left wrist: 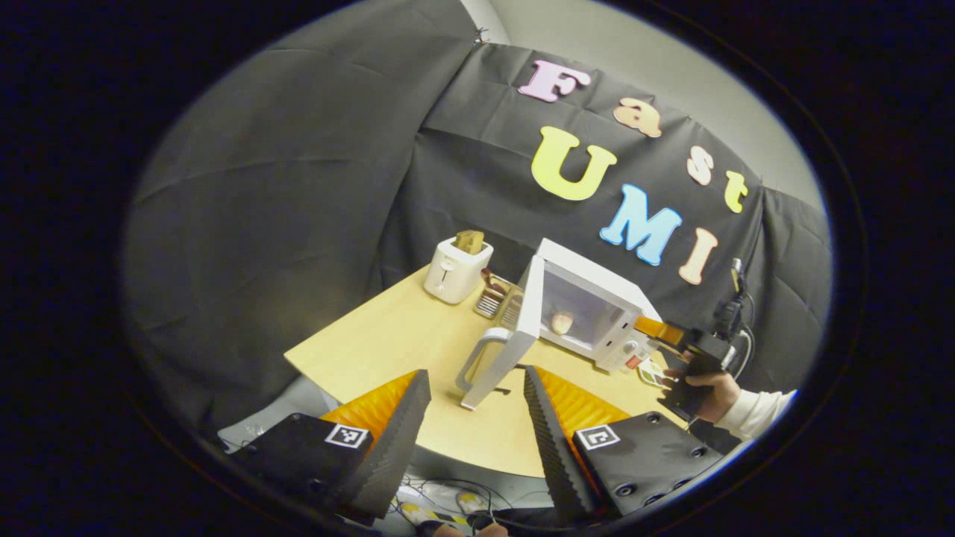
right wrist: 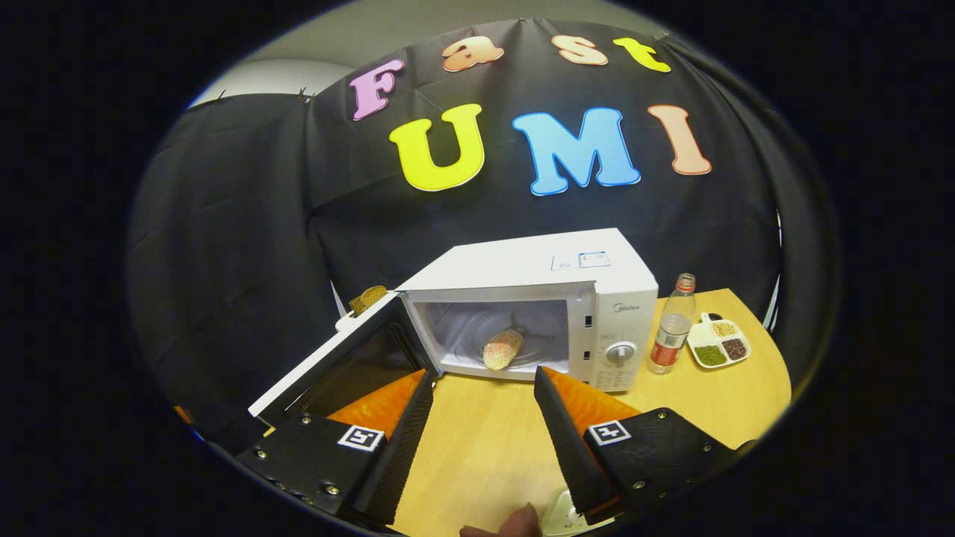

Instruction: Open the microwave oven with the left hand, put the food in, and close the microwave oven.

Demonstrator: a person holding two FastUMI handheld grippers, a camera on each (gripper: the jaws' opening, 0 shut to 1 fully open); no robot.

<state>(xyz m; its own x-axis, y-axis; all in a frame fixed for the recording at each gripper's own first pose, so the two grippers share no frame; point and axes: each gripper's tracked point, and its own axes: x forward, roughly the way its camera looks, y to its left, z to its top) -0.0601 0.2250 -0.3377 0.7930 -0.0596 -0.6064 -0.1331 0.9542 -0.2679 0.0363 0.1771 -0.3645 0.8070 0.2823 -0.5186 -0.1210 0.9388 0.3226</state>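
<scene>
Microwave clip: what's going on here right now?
A person holds a tool in each hand at a wooden table. The microwave stands with its door swung wide open, and the food already lies inside on the turntable. Both the left tool and the right tool are open and hold nothing. The door is not yet closed.

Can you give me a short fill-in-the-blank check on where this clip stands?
1. The microwave oven door stands ____.
2. The food lies ____ the microwave oven, on its turntable.
3. The left gripper and the right gripper both have jaws that are ____ and hold nothing.
4. The bottle stands between the microwave oven and the ____ of grains.

Missing words: open; inside; open; tray
</scene>
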